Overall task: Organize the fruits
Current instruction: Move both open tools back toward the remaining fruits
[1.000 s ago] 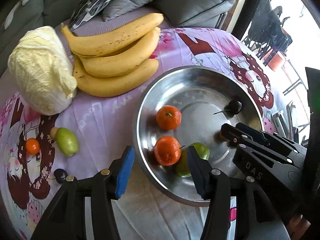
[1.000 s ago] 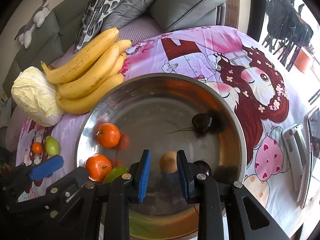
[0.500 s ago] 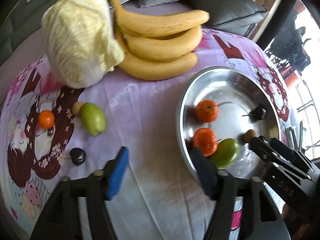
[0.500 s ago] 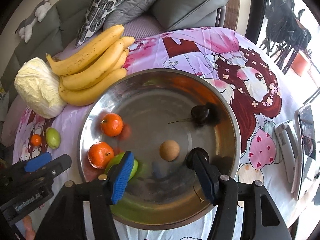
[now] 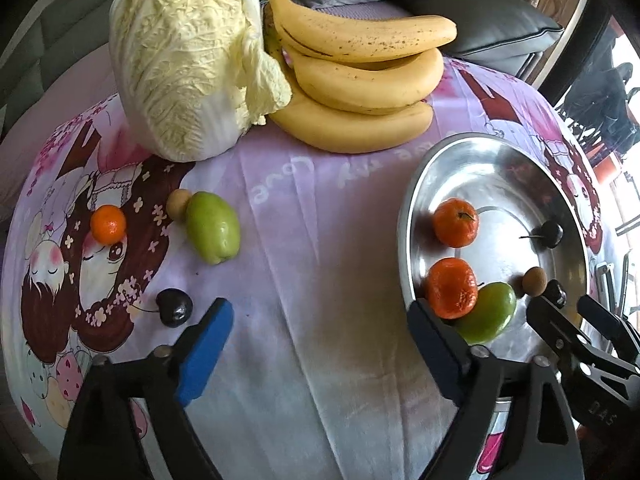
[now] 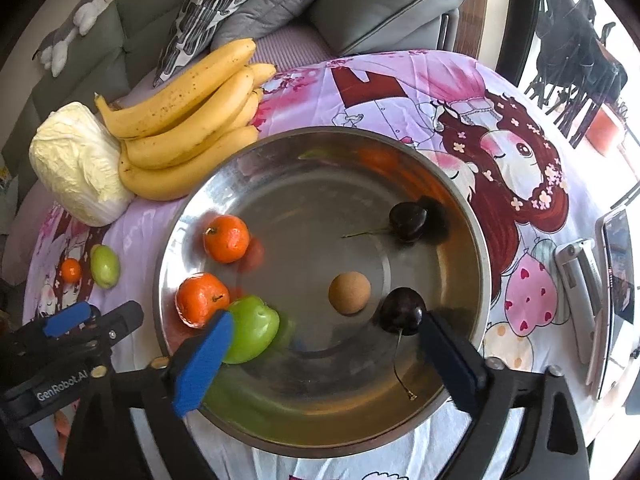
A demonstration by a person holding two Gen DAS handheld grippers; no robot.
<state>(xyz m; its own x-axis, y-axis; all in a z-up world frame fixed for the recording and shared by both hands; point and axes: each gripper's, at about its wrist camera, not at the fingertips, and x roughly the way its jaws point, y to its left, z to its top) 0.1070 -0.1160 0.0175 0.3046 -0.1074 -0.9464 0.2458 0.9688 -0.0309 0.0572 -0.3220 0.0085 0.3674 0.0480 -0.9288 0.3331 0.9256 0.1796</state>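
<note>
A steel bowl (image 6: 460,208) holds two tangerines (image 6: 226,238), a green fruit (image 6: 252,328), a tan round fruit (image 6: 349,293) and two dark cherries (image 6: 402,314). My right gripper (image 6: 320,346) is open and empty above the bowl's near side. My left gripper (image 5: 320,332) is open and empty over bare cloth, left of the bowl (image 5: 492,160). On the cloth lie a green fruit (image 5: 213,227), a small tan fruit (image 5: 177,203), a tangerine (image 5: 107,224) and a cherry (image 5: 174,307), close to the left finger.
A bunch of bananas (image 5: 360,88) and a napa cabbage (image 5: 192,60) lie at the table's far side. Sofa cushions (image 6: 360,4) stand behind. A phone and a silver object (image 6: 580,280) lie at the right edge.
My right gripper opened, let go of the tan fruit in the bowl and drew back. My left gripper swung left from the bowl toward the loose fruits.
</note>
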